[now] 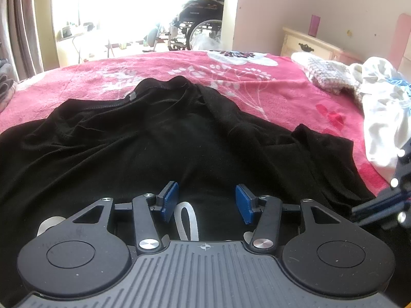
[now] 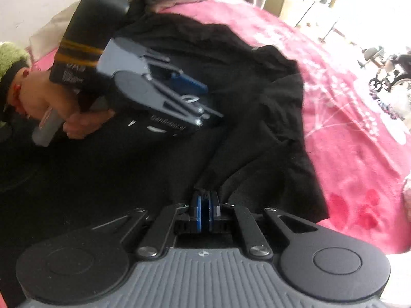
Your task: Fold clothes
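Two wrist views close over the same black garment (image 1: 154,141) and pink bedspread (image 2: 359,154).

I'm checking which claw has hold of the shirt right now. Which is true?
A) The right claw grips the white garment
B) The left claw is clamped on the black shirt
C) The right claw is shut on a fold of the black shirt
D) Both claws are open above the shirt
C: in the right wrist view the right claw is pinched on a ridge of the black shirt, while the left claw stands open with nothing between its pads.
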`<state>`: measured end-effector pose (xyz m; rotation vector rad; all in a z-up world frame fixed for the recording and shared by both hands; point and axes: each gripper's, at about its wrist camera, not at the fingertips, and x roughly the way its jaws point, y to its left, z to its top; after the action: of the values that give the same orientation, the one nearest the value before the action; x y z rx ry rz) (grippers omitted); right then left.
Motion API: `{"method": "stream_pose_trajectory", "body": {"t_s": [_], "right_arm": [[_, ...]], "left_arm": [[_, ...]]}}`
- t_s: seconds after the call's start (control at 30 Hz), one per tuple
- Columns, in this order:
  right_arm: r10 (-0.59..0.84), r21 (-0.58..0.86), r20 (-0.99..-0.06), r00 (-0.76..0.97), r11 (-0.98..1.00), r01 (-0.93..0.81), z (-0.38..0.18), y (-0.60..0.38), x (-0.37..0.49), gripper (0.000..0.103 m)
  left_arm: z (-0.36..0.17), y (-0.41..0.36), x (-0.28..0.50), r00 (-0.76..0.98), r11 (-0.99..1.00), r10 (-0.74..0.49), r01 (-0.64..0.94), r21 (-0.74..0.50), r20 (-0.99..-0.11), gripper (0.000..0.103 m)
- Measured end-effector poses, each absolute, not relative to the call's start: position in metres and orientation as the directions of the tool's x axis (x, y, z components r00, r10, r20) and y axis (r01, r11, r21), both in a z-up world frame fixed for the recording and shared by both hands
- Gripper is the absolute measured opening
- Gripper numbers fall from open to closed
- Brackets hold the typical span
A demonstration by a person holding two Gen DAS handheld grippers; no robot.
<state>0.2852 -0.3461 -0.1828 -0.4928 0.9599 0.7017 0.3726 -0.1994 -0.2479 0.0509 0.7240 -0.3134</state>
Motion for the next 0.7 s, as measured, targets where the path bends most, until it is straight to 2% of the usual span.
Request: {"method": "stream_pose_trajectory", "body": {"t_s": [0.1, 0.13, 0.2, 0.23, 0.27, 0.37, 0.53, 0.7], "right_arm": [[0.373, 0.028, -0.861, 0.346, 0.714, -0.700, -0.176, -0.353, 0.292, 0.007], [0.400, 0.075, -0.856, 0.326, 0.722, -0.688, -0.172, -0.356, 0.295, 0.011], [0.467, 0.187, -0.837, 0.285, 0.734, -0.653, -0.162, -0.364, 0.302, 0.024], [0.502, 0.244, -0.823, 0.265, 0.735, -0.632, -0.156, -0.368, 0.307, 0.038], [0.536, 0.290, -0.803, 0.259, 0.732, -0.616, -0.149, -0.373, 0.309, 0.042], [0.617, 0.387, -0.731, 0.291, 0.727, -0.567, -0.128, -0.395, 0.318, 0.042], [0.466, 0.250, -0.759, 0.455, 0.854, -0.457, -0.129, -0.414, 0.350, 0.042], [0.409, 0.202, -0.793, 0.452, 0.876, -0.439, -0.158, -0.409, 0.385, 0.042]], "left_arm": [[-0.248, -0.199, 0.372, 0.707, 0.952, -0.265, 0.301, -0.059, -0.656, 0.051], [-0.249, -0.199, 0.372, 0.707, 0.952, -0.264, 0.301, -0.059, -0.656, 0.051], [-0.249, -0.200, 0.372, 0.707, 0.952, -0.264, 0.301, -0.057, -0.656, 0.051], [-0.249, -0.199, 0.372, 0.708, 0.952, -0.264, 0.302, -0.057, -0.656, 0.051], [-0.249, -0.199, 0.372, 0.708, 0.951, -0.265, 0.302, -0.058, -0.655, 0.051], [-0.249, -0.199, 0.372, 0.709, 0.951, -0.268, 0.305, -0.060, -0.653, 0.051], [-0.243, -0.195, 0.375, 0.689, 0.947, -0.286, 0.309, -0.088, -0.665, 0.051], [-0.225, -0.177, 0.370, 0.582, 0.894, -0.446, 0.327, -0.307, -0.680, 0.053]]}}
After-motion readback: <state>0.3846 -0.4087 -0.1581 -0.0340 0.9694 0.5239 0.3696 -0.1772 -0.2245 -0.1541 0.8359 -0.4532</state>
